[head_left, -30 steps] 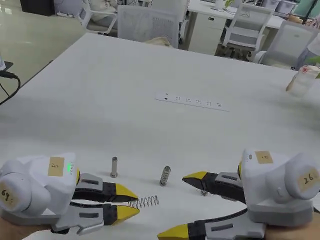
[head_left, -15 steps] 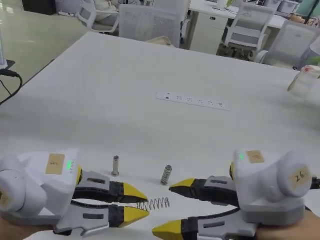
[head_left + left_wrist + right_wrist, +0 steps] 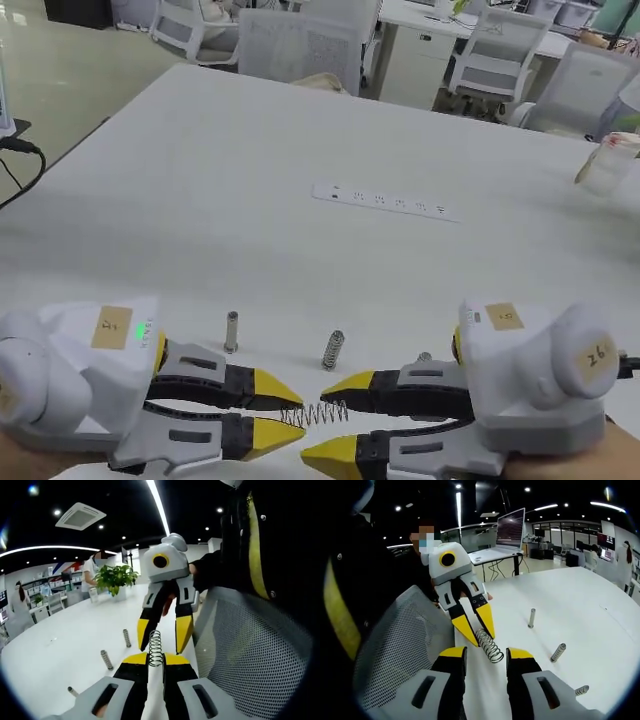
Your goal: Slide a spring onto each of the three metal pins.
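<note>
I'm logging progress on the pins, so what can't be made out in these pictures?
Head view: the third pin is mostly hidden behind the right gripper, so whether it is loaded is unclear there.
Left gripper view: the near end of the held spring is covered by the yellow tips of the left gripper.
Head view: the pale container is blurred and clipped by the right edge.

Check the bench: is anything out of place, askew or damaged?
Nothing looks damaged or spilled. A bare pin stands beside a sprung pin. The loose spring sticks out sideways from the shut left gripper, its free end between the jaws of the open right gripper, not yet over the bare pin.
</note>
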Action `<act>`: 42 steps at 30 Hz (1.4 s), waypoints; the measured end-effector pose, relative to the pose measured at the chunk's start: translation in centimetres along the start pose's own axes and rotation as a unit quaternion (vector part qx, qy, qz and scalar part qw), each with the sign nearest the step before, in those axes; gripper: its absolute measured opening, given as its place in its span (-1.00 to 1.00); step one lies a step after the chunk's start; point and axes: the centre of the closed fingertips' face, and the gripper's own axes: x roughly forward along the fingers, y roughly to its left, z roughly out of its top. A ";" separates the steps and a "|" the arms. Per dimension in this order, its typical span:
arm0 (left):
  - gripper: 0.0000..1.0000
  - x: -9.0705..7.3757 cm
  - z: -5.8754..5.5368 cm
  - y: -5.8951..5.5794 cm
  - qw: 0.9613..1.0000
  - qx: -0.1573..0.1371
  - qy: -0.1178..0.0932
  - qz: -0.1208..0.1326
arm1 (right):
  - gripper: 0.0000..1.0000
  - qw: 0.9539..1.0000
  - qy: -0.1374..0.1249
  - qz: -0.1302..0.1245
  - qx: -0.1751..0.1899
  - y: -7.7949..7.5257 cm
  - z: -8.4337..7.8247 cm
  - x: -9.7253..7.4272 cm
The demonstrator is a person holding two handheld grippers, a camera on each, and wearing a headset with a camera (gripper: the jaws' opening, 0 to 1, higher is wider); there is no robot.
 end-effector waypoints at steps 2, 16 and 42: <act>-0.95 0.0 0.0 0.0 1.000 0.000 -0.001 -0.001 | -0.50 1.000 0.001 0.002 0.001 0.0 -0.1 0.0; -0.95 0.2 -0.1 -0.4 1.000 0.001 0.003 -0.007 | -0.74 1.000 -0.001 0.001 -0.002 0.1 0.4 -0.4; -0.95 0.1 -0.3 0.1 1.000 0.002 0.006 0.003 | -0.84 0.979 0.167 0.032 -0.110 0.4 1.8 0.2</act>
